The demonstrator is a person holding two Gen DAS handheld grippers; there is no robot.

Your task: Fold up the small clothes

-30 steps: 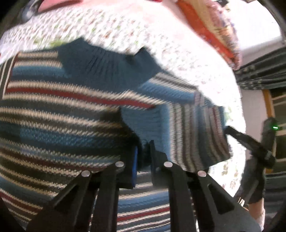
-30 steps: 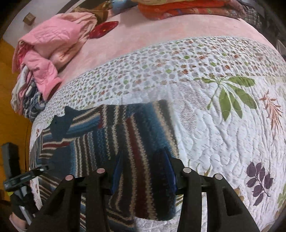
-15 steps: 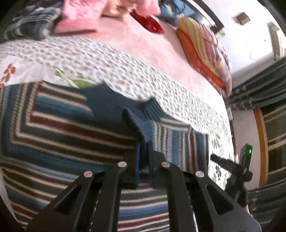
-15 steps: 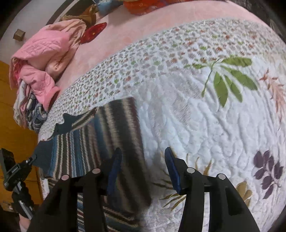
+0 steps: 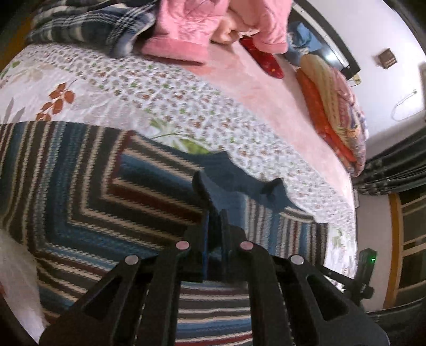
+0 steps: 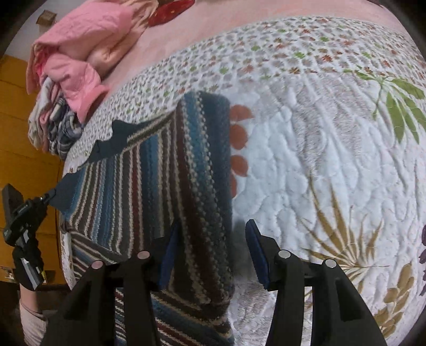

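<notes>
The knitted striped sweater (image 6: 170, 170) runs in bands of blue, teal, cream, dark brown and deep red, with solid dark-teal ribbed cuffs and collar (image 5: 234, 178). Under it, the quilted white bedspread (image 6: 306, 165) has a border of tiny green, rust and grey flowers, plus bigger green, tan, orange-red and purple leaf prints. Further back there's a plain pink sheet (image 5: 266, 95), a pink quilted jacket (image 6: 87, 45), some navy-and-white plaid cloth (image 5: 87, 24) and an orange-and-yellow folded blanket (image 5: 330, 106).

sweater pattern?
Sweater: knit stripes in blue, dark red, cream and dark grey; clearest in the right wrist view.
</notes>
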